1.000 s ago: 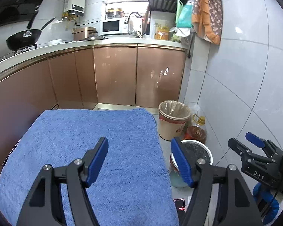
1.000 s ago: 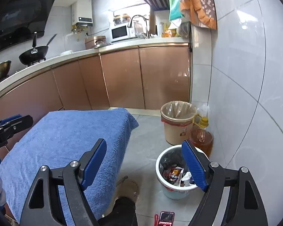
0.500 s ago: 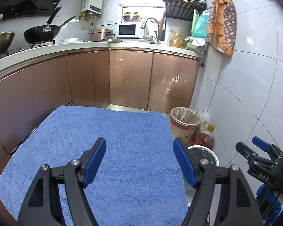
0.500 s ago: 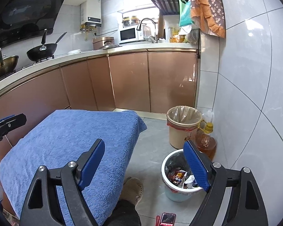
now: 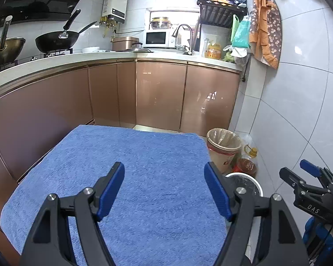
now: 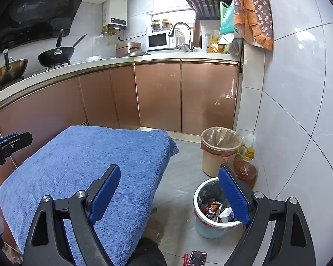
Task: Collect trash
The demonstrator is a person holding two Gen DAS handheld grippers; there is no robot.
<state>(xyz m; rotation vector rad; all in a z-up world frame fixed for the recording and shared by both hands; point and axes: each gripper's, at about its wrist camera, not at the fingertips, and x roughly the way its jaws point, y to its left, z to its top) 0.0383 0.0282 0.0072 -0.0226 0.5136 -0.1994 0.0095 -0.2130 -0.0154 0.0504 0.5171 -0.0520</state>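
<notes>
Fingers point(image 5: 110, 190) on both the left gripper point(image 5: 164, 190) and right gripper point(image 6: 169, 196) have just spread wider, empty, over the blue towel point(image 5: 144, 168), white bin point(image 6: 211, 210) beside it

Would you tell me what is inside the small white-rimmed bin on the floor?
The white-rimmed bin holds crumpled wrappers and tissue; anything beneath them is covered.

Home kitchen: wok point(image 5: 57, 41) on stove, microwave point(image 5: 155, 39), copper cabinets point(image 5: 159, 96), tiled walls.
</notes>
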